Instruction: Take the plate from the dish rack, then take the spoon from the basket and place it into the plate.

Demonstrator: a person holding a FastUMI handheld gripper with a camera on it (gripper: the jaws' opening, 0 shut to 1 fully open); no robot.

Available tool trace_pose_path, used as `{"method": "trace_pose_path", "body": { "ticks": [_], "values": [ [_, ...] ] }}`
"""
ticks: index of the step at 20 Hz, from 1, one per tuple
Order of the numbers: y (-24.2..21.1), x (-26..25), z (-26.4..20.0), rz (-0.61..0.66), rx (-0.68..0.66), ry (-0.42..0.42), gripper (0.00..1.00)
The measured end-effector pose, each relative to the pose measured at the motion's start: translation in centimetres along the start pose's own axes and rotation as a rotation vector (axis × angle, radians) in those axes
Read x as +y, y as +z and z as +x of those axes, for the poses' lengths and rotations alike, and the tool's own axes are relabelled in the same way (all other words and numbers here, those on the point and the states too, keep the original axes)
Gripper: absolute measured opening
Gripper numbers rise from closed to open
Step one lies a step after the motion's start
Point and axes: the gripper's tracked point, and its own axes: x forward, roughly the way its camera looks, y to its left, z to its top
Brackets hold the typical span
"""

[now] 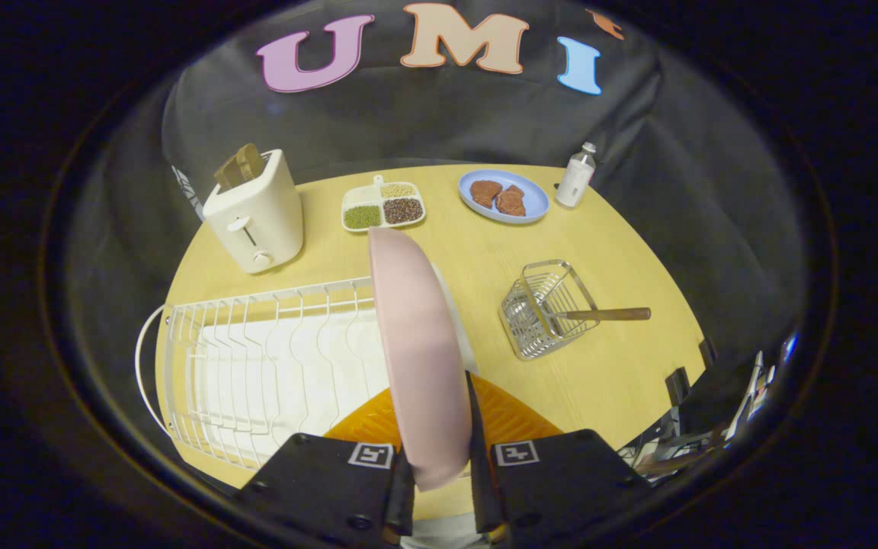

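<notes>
Fingertips of my gripper (439, 476) are clamping pink plate (418, 351) on edge, above dish rack (256, 358); spoon (599, 313) is lying right, handle pointing right from wire basket (542, 309).

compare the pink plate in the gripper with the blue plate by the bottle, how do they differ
The pale pink round plate stands on edge, clamped between the gripper fingers above the white wire dish rack. The light blue round plate lies flat on the wooden table beside the white bottle. The pink plate carries nothing; the blue plate holds two brown pieces of food. Both are plain round plates.
</notes>
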Motion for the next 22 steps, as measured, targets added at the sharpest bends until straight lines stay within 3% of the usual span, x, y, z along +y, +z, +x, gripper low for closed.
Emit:
{"method": "trace_pose_path", "body": {
  "ticks": [13, 16, 22],
  "values": [
    [4.2, -3.0, -3.3, 0.026, -0.143, -0.089, 0.31],
    [5.8, -1.8, -4.8, 0.084, -0.200, -0.022, 0.29],
    [7.1, -3.7, -7.9, 0.197, -0.302, 0.036, 0.27]
  ]
}}
